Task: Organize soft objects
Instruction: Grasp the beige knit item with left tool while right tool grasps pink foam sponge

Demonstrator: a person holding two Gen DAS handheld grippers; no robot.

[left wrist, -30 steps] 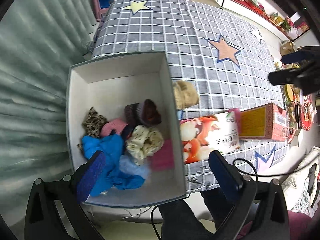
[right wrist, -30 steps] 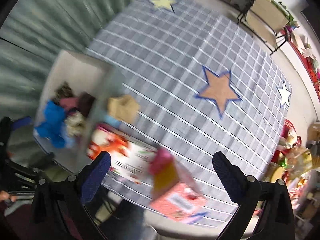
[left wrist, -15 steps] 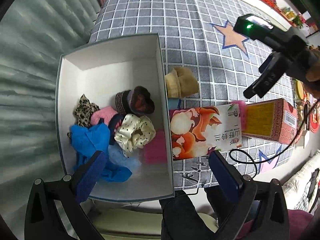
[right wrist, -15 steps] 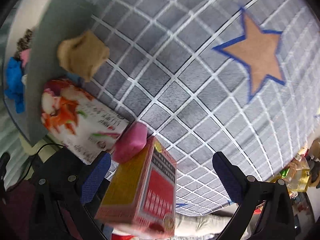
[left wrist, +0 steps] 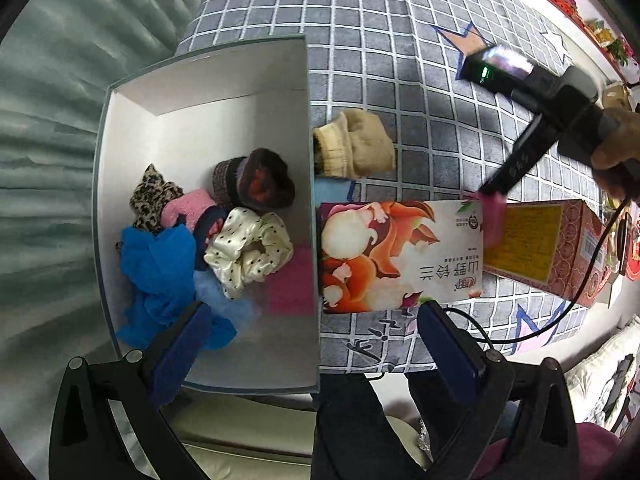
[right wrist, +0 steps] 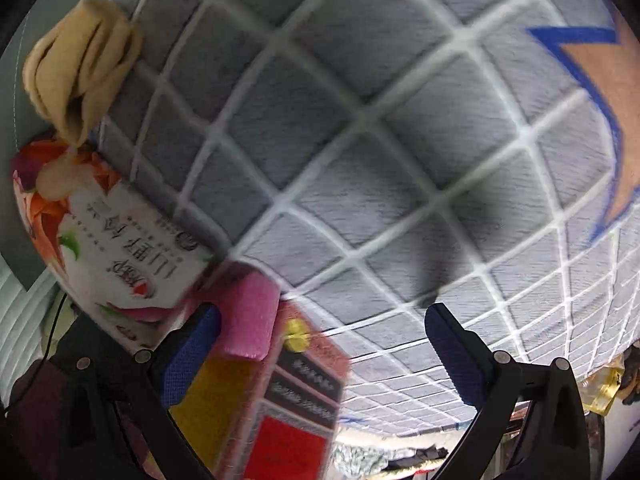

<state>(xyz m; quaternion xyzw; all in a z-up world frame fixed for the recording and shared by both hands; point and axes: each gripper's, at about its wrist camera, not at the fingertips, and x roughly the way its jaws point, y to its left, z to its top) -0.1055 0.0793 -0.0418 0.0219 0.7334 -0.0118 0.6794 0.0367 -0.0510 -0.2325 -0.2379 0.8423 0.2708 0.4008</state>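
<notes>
**A:** What sits around the pink sponge (right wrist: 248, 316)?

**B:** It is wedged between two cartons on the grey checked surface (left wrist: 372, 40): a white carton printed with orange flowers (left wrist: 400, 256) on one side and a red and yellow carton (left wrist: 548, 248) on the other. Both press close against it, so only its top end shows.

**A:** And the right hand-held gripper (right wrist: 320, 344)?

**B:** Its fingers stand wide apart. The left blue pad (right wrist: 188, 356) is just beside the sponge, over the yellow face of the red carton; the other pad hangs above bare cloth. In the left wrist view its black body (left wrist: 532, 120) reaches down to the sponge from the right, held in a hand (left wrist: 616, 148).

**A:** What else is loose?

**B:** A tan sock (left wrist: 352, 144) lies against the outside wall of the white box (left wrist: 200, 76), just beyond the flowered carton. A scrap of light blue (left wrist: 334, 190) shows between the two.

**A:** Inside the box?

**B:** A heap: a blue cloth (left wrist: 160, 272), a cream dotted scrunchie (left wrist: 248, 252), a leopard-print scrunchie (left wrist: 152, 196), a pink piece (left wrist: 188, 208), a dark knitted sock (left wrist: 256, 180) and a magenta patch (left wrist: 292, 288).

**A:** The left hand-held gripper (left wrist: 312, 344)?

**B:** Spread open and empty, hovering over the box's near edge.
</notes>
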